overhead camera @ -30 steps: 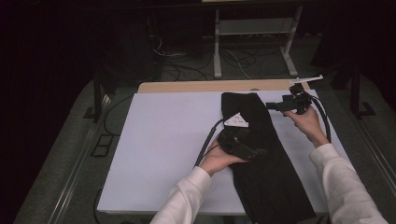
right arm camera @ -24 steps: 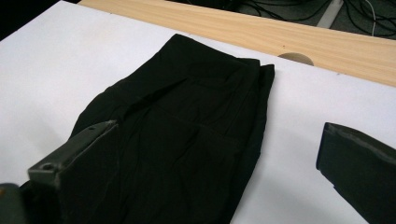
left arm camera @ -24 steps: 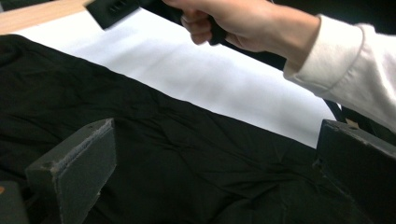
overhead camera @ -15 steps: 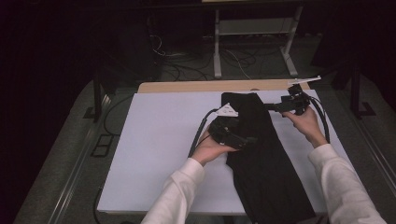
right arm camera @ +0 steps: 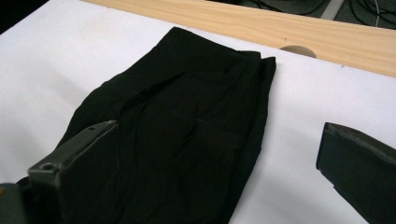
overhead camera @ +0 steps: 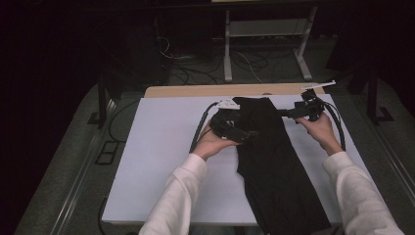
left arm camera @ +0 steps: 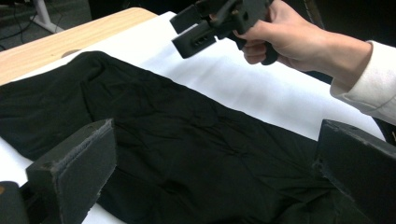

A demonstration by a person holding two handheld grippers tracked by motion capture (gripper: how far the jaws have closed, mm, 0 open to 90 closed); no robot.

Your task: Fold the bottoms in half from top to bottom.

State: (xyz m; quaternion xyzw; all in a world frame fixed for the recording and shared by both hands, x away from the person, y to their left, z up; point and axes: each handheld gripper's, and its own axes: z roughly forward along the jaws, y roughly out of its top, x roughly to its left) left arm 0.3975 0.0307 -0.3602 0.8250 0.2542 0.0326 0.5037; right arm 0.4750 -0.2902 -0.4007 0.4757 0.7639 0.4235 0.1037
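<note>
A long black garment lies folded lengthwise on the white table cover, its far end near the wooden edge. My left gripper rests low over the garment's left side, jaws wide apart with only cloth beneath them. In the left gripper view the left gripper stands open. My right gripper hovers at the garment's far right edge, held by a hand. In the right gripper view the right gripper is open over the garment, nothing pinched.
A strip of bare wooden tabletop with a round hole runs along the far side. Cables trail from both grippers. A metal stand and loose wires sit on the dark floor beyond the table.
My left gripper has moved farther up the garment and a little left. The right gripper has stayed in place at the far right edge.
</note>
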